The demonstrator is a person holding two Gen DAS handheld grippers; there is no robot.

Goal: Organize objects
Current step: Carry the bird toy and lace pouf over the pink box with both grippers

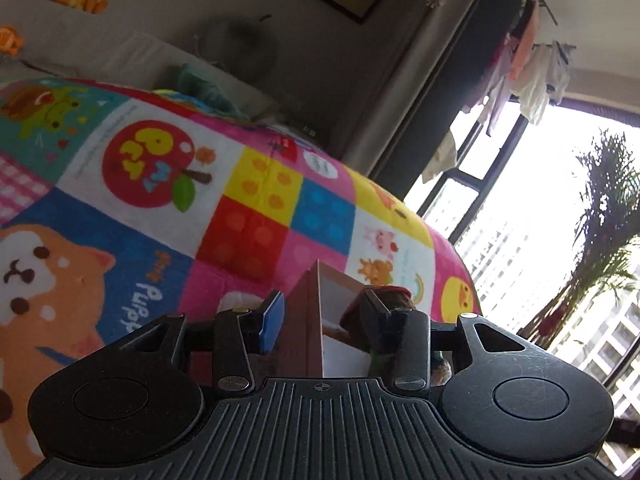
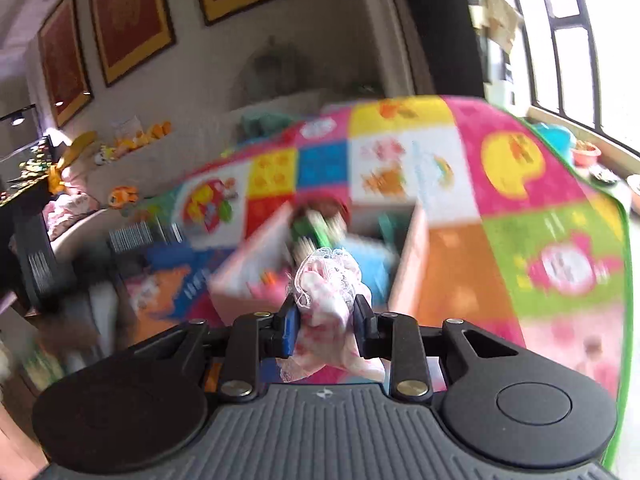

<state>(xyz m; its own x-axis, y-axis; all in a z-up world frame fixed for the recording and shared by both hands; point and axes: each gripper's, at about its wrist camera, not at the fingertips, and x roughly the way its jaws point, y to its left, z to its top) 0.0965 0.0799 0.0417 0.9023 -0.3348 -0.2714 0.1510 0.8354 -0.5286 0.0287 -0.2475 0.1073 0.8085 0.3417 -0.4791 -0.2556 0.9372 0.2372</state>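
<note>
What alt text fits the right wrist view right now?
The right gripper is clamped on a bunched pink-and-white lace-trimmed cloth, held above a blurred open box of toys. The box stands on a bright patchwork cartoon blanket; framed pictures hang on the wall behind.

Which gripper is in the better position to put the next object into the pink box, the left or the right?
Probably the right. The right gripper already grips a pink and white lacy cloth, and the open pink box lies just ahead. The left gripper straddles the box wall, carrying nothing.
</note>
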